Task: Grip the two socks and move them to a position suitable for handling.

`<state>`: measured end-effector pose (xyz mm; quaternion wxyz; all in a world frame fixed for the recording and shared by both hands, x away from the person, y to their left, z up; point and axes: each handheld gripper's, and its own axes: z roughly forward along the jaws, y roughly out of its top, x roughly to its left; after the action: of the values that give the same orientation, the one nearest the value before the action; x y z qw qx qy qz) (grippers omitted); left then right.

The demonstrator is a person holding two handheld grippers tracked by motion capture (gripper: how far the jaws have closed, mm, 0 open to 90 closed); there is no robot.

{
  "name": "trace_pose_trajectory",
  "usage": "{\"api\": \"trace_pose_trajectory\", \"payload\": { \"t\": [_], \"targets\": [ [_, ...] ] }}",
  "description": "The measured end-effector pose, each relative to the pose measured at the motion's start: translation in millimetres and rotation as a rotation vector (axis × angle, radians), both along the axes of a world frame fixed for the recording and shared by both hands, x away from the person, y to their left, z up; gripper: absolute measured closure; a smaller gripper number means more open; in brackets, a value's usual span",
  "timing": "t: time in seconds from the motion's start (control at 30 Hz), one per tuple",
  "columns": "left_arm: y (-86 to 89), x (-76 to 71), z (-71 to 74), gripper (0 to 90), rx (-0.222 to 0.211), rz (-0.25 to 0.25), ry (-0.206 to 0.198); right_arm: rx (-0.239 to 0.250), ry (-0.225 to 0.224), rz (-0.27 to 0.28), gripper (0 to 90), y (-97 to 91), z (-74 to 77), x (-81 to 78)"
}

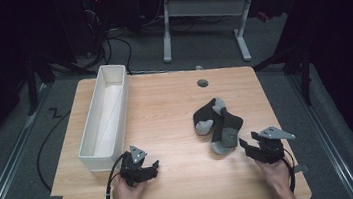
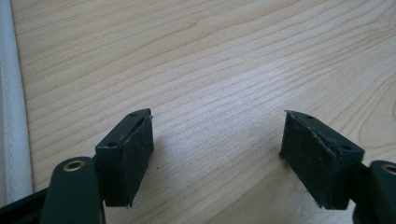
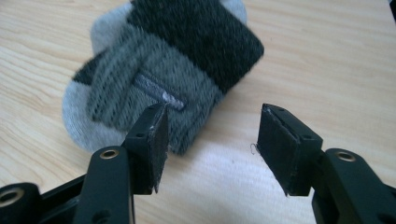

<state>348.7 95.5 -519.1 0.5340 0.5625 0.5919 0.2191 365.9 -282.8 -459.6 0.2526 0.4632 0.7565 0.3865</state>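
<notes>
Looking down on the desk, we see a pair of grey and black socks lying toward its right edge, well clear of the long white bin that runs along the left edge. Our right gripper sits near the front right corner, just beside the nearer sock, its jaws spread with only bare wood between them. Our left gripper rests near the front edge, close to the bin's front end, jaws likewise spread wide over bare wood.
</notes>
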Motion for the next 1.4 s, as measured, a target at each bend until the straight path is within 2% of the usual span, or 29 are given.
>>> {"api": "trace_pose_trajectory", "payload": {
  "t": [0.37, 0.53, 0.73, 1.03, 1.2, 1.4],
  "targets": [
    [0.1, 0.1, 0.0, 25.3, 0.000, 0.002, 0.000, -0.010, -0.058, 0.043, 39.4, 17.9, 26.8, 14.7],
    [0.1, 0.1, 0.0, 25.3, 0.001, 0.001, 0.000, -0.012, -0.056, 0.064, 38.8, 29.6, 35.8, 28.4],
    [0.1, 0.1, 0.0, 25.3, 0.000, 0.001, 0.000, -0.020, -0.034, 0.077, 38.3, 40.8, 33.8, 43.7],
    [0.1, 0.1, 0.0, 25.3, 0.001, 0.001, 0.000, -0.043, -0.022, 0.091, 37.8, 53.6, 35.5, 58.1],
    [0.1, 0.1, 0.0, 25.4, 0.000, 0.001, 0.000, -0.081, 0.018, 0.087, 37.6, 59.1, 27.9, 69.3],
    [0.1, 0.1, 0.0, 25.3, 0.000, 0.002, 0.001, -0.100, 0.064, 0.077, 37.4, 59.8, 17.7, 76.0]
  ]
}}
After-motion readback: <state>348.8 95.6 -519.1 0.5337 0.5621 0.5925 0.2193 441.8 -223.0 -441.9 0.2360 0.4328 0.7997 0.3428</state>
